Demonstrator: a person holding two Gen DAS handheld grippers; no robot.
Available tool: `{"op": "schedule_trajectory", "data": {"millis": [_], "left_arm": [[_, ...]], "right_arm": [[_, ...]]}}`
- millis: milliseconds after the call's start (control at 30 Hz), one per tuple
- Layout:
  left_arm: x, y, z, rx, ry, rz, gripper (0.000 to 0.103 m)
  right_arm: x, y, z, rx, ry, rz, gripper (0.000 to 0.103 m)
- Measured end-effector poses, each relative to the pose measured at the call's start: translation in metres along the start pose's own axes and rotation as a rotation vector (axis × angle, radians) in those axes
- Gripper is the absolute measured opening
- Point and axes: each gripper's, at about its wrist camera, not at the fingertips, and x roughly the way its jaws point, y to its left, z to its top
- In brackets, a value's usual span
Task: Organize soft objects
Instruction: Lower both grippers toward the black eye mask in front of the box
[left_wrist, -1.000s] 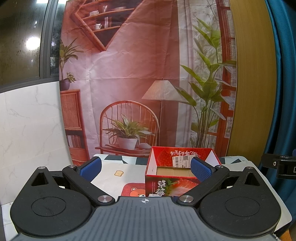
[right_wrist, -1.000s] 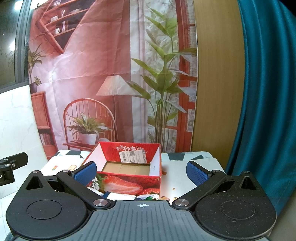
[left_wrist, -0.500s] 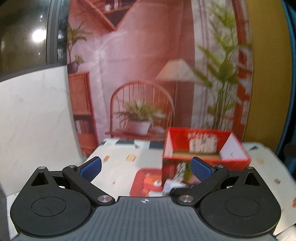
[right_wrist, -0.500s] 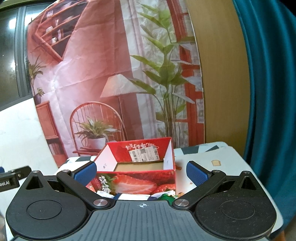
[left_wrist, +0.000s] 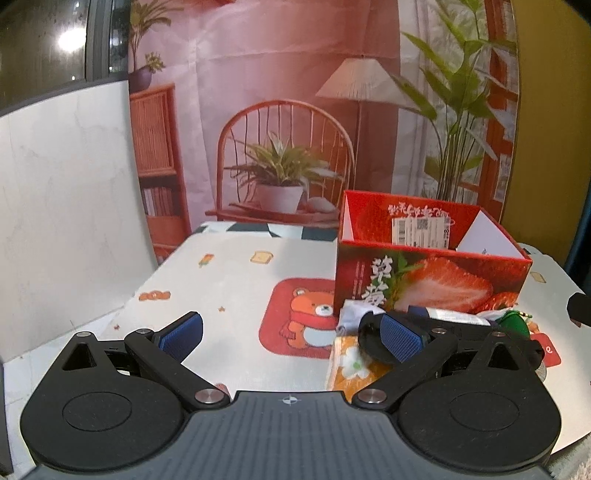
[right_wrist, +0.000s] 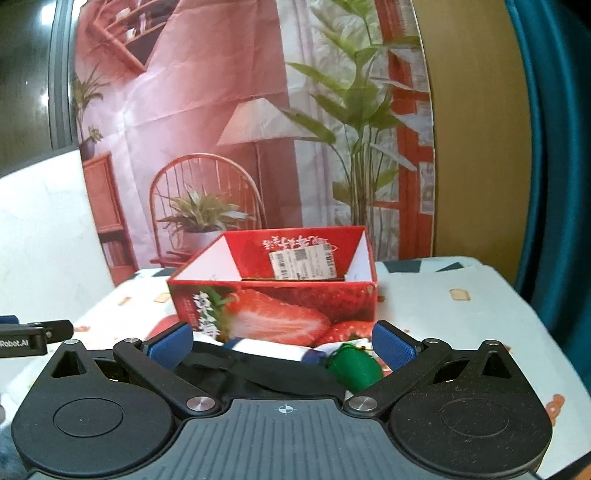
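A: Both grippers were wide and held nothing. The soft things lay in a pile touching the front of the red box, not inside it.

B: What could go wrong?

A: The right gripper hung over a black strap and a green pouch. It might catch only the strap and drag the pile.

B: And the left gripper?

A: Only its view showed the orange cloth.

Both grippers have dropped closer to the red strawberry box, bringing into view the soft items heaped against its front: a black strap, a green pouch and an orange floral cloth.
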Motion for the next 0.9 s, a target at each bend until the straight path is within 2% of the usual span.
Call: {"op": "schedule_trajectory", "data": {"millis": [167,433,667,900], "left_arm": [[0.006,-0.002,-0.005,-0.017,0.012,-0.024,0.103],[0.021,-0.001,-0.014,-0.037,0.047,-0.048,0.099],[0.035,0.006,-0.020,-0.105,0.063,-0.060,0.088],[0.058,-0.001,-0.027,-0.101,0.099,-0.084,0.084]], "right_arm": [[0.004,-0.004,-0.009,-0.005,-0.007,-0.035,0.103],[0.027,-0.023,-0.025,0.067,0.086,-0.024,0.102],[0.048,-0.024,-0.041,0.081,0.136,0.030,0.090],[0.072,-0.032,-0.052,0.113,0.195,0.050,0.083]]}}
